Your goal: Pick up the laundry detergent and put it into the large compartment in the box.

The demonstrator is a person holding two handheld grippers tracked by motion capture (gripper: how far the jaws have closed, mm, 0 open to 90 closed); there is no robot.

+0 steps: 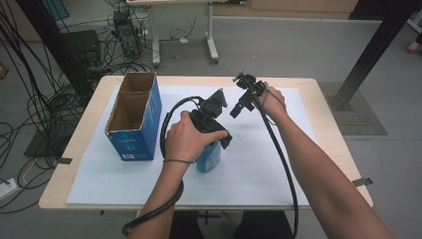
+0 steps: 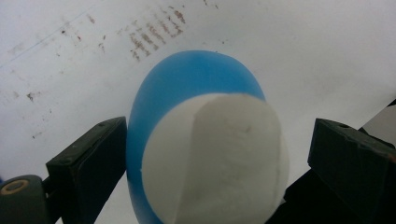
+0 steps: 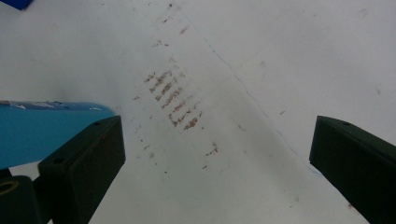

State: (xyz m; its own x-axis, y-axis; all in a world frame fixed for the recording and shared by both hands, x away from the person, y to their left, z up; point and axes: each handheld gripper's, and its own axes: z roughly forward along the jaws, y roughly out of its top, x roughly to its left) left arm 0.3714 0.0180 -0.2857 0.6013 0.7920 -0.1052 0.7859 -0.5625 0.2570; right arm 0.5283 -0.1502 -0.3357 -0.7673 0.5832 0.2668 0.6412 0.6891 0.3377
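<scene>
White paper-covered table, blue plastic bottle with white cap (image 2: 205, 154) upright mid-sheet beside the blue cardboard box (image 1: 134, 117): left gripper (image 2: 205, 163) straddles it unclenched, right gripper (image 3: 215, 158) spread empty; looks light, slick, so grip the body.

— Where is there room on the counter (image 1: 89, 164)?

— The near edge and the right half of the white sheet (image 1: 259, 169) lie bare. Under the right gripper (image 3: 217, 154) there is bare sheet between its spread jaws.

— What blocks?

— The open blue carton (image 1: 133, 117) stands tall toward the far left corner. The blue bottle (image 1: 209, 158) stands mid-counter, just right of it, between the left gripper's (image 2: 210, 158) jaws.
</scene>
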